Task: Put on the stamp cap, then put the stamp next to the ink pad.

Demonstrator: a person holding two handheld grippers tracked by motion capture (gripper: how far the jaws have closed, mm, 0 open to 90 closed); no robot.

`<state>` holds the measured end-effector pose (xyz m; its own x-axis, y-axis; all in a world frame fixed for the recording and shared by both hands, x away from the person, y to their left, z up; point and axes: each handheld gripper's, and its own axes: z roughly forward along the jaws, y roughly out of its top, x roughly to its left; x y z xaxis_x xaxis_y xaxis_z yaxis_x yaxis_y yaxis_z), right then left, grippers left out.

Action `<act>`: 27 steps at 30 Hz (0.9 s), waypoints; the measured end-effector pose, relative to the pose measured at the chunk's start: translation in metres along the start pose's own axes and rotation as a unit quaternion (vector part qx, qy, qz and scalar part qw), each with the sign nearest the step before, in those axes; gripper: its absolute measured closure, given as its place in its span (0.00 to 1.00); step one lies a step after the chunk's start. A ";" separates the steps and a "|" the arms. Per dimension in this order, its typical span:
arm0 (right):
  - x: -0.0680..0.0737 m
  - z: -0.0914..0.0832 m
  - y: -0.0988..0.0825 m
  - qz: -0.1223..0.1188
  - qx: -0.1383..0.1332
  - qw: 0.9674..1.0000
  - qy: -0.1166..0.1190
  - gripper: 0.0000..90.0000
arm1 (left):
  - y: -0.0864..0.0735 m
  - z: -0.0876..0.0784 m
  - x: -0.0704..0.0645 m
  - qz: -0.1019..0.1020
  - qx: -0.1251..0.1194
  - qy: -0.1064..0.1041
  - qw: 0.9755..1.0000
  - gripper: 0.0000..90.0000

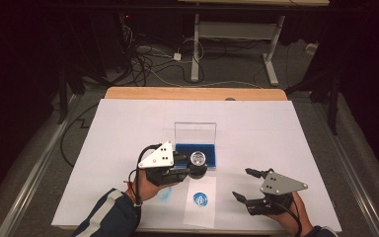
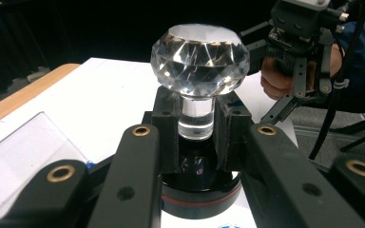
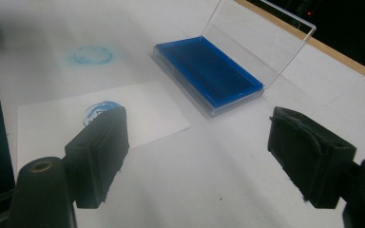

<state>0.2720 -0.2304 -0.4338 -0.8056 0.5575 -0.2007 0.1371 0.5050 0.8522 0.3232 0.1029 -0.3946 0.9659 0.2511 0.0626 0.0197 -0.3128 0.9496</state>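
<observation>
From above, the left gripper point(image 1: 190, 168) sits near the middle of the white table sheet point(image 1: 128, 128), its jaws clamped on a crystal-topped stamp point(image 1: 198, 159) that it holds just at the front edge of the blue ink pad point(image 1: 208, 150), whose clear lid point(image 1: 195, 132) stands open and upright behind the pad. Just in front of the stamp lies a white paper slip point(image 1: 201, 207) bearing a round blue stamp print point(image 1: 200, 199), and a fainter blue smudge point(image 1: 165, 194) marks the sheet beside the person's left hand. The right gripper point(image 1: 243, 183) rests well apart to the right, jaws spread with nothing between them. In the left gripper view, the stamp point(image 2: 200, 61) stands upright between the two black jaws: its faceted clear knob rises above them, the pads press on its clear neck, and its black base with a red ring sits lower down; the right gripper point(image 2: 266, 80) appears farther off at upper right. In the right gripper view, the right gripper point(image 3: 197, 142) holds its jaws wide apart and empty over the sheet, with the paper slip point(image 3: 147, 111) and its blue print point(image 3: 100, 110) beyond the near jaw, the ink pad point(image 3: 209, 71) with its raised lid point(image 3: 256, 35) farther on, and the faint blue ring point(image 3: 92, 54) on the sheet.
</observation>
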 end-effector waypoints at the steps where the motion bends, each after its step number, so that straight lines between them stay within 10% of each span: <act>1: 0.000 -0.001 0.000 -0.001 0.001 1.000 -0.004 0.24 | 0.000 -0.001 0.001 -0.001 -0.002 0.002 1.000 0.80; 27: -0.013 -0.019 -0.010 0.015 -0.010 0.999 -0.042 0.24 | -0.010 -0.038 0.028 -0.020 -0.005 0.072 0.997 0.80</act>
<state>0.2703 -0.2547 -0.4305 -0.7504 0.6256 -0.2136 0.1478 0.4737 0.8682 0.3404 0.1485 -0.3908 0.9177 0.3915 0.0681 0.0534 -0.2914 0.9551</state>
